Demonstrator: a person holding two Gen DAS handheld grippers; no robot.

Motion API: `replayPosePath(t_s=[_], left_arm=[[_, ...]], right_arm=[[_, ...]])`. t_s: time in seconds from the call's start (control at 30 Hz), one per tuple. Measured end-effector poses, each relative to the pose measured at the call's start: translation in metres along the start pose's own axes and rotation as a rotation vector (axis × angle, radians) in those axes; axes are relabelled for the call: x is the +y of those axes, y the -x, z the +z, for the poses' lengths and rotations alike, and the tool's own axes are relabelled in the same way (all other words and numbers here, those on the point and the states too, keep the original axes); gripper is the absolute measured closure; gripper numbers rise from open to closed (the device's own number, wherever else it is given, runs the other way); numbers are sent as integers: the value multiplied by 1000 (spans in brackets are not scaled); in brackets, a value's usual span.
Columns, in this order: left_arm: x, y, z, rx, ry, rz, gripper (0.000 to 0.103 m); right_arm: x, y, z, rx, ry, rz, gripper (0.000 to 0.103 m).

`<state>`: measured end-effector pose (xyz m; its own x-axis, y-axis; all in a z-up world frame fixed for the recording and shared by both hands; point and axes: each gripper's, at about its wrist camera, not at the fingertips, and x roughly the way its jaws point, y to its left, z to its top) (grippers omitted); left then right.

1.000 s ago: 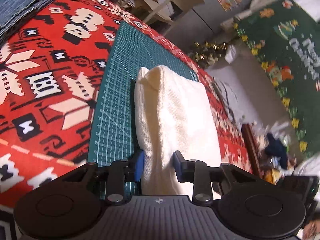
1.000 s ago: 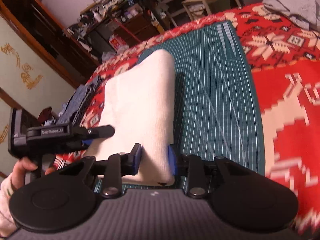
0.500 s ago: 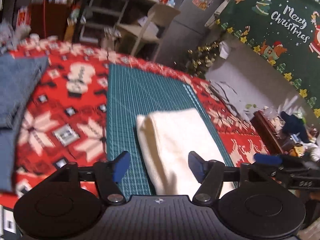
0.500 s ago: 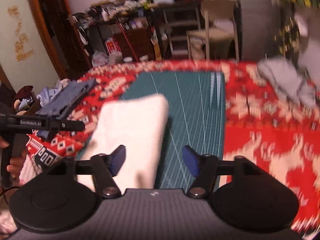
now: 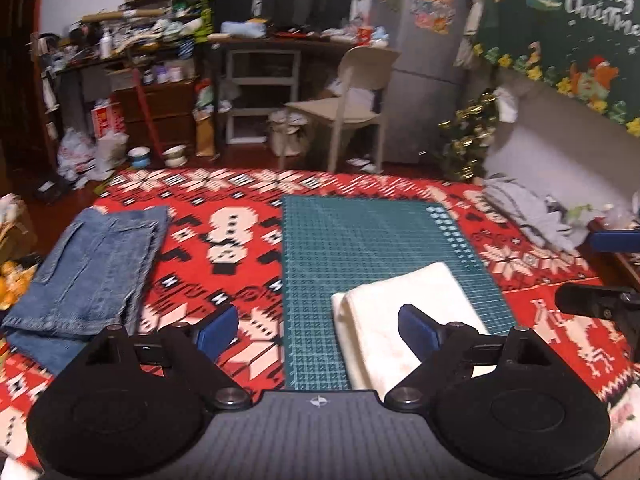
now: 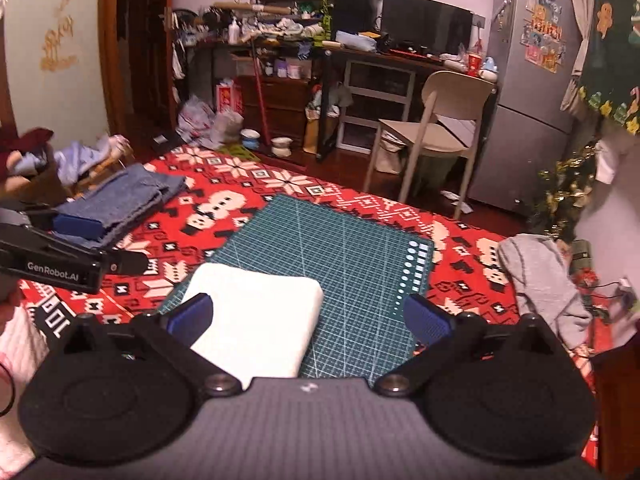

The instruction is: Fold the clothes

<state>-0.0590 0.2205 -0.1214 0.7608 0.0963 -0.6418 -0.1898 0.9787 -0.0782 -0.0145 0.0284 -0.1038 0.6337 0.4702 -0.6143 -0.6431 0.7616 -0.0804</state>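
In the left wrist view, the left gripper (image 5: 316, 330) hangs above the table with its jaws spread wide; they have just been opening, and nothing is clamped between them. The folded white cloth (image 5: 404, 320) lies on the green cutting mat (image 5: 360, 240), below and to the right of the jaw gap, its long axis running away from the camera and slightly rightward. Folded jeans (image 5: 96, 272) rest on the red patterned tablecloth (image 5: 224, 208) well to the left, and a crumpled grey garment (image 5: 528, 212) lies at the far right. The green banner (image 5: 560, 20) on the wall reads "Merry Christmas", partly cut off.

In the right wrist view, the right gripper (image 6: 308, 316) is likewise released, jaws just opened fully, holding nothing. The white cloth sits below and left of its gap, near the left fingertip (image 6: 192, 316). The grey garment lies to this gripper's right, so the right hand appears nearer for picking it up next. The other gripper's side, at the left edge, bears "GenRobot.AI".
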Motion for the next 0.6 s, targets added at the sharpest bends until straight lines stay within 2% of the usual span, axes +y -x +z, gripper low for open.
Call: replayPosePath(t_s=[0.1, 0.23, 0.3, 0.4, 0.5, 0.6], left_arm=[[-3, 3, 2, 3, -2, 32, 16], [-8, 7, 4, 10, 6, 86, 16], [-11, 9, 6, 11, -2, 89, 16], [-13, 13, 8, 2, 4, 70, 16], [-18, 13, 11, 34, 6, 74, 16], [-26, 14, 12, 50, -5, 54, 16]], right_arm=[[12, 8, 6, -14, 28, -38, 1], [21, 27, 0, -145, 22, -92, 1], [24, 30, 3, -114, 17, -89, 1], [29, 27, 6, -20, 46, -87, 1], [35, 28, -2, -33, 83, -99, 1], [40, 35, -8, -72, 47, -158, 1]])
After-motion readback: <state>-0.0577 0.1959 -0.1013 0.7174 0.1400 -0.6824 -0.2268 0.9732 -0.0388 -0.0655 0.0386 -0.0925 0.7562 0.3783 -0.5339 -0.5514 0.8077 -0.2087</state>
